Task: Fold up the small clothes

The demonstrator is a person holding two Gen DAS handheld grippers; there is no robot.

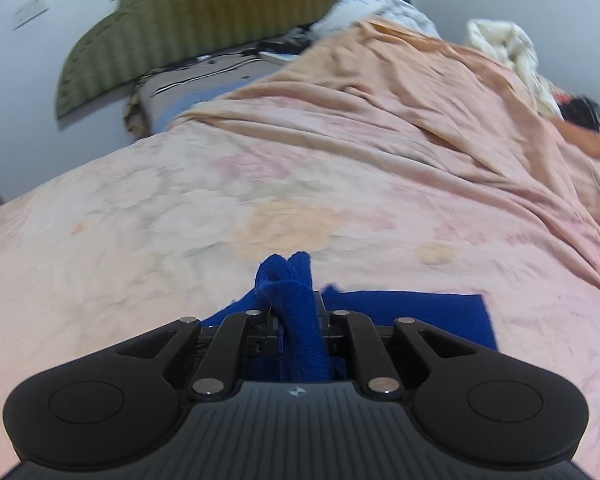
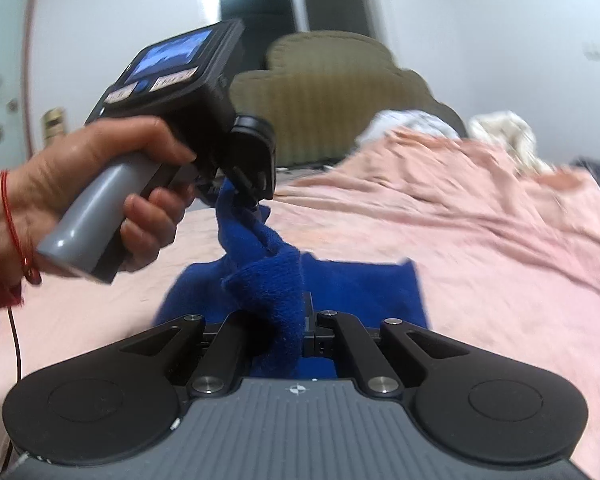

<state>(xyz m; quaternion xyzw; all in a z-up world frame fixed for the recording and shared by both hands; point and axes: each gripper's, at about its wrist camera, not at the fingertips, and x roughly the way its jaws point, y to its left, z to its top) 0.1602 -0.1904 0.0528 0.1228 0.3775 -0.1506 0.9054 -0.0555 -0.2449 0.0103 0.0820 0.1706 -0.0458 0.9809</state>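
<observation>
Up close, left gripper [image 1: 296, 320] pinched shut on a bunched fold of blue cloth [image 1: 412, 312], fabric poked up past the fingers. Same for right gripper [image 2: 296, 320]: clamped on a thick roll of blue cloth [image 2: 364, 288], fibres fuzzy between the fingers. Rest of the cloth lay flat on the pink bedspread [image 1: 140, 240] just beyond both grippers, right edge straight, top corner slightly lifted. From right wrist view, saw left hand [image 2: 100, 184] wrapped round the grey handle of the other gripper [image 2: 242, 196], red string on wrist, a lifted strip of cloth strung from that gripper down to the flat part. Bedspread [image 2: 500, 260] faded floral, smooth nearby, wrinkled and bunched further back on the right. Beyond that, white bedding [image 1: 384, 10] and a cream bundle [image 1: 504, 40] heaped near the far edge. Furthest back, olive-green padded headboard [image 1: 204, 24] against white wall [image 1: 40, 60]. Motion blur throughout.
</observation>
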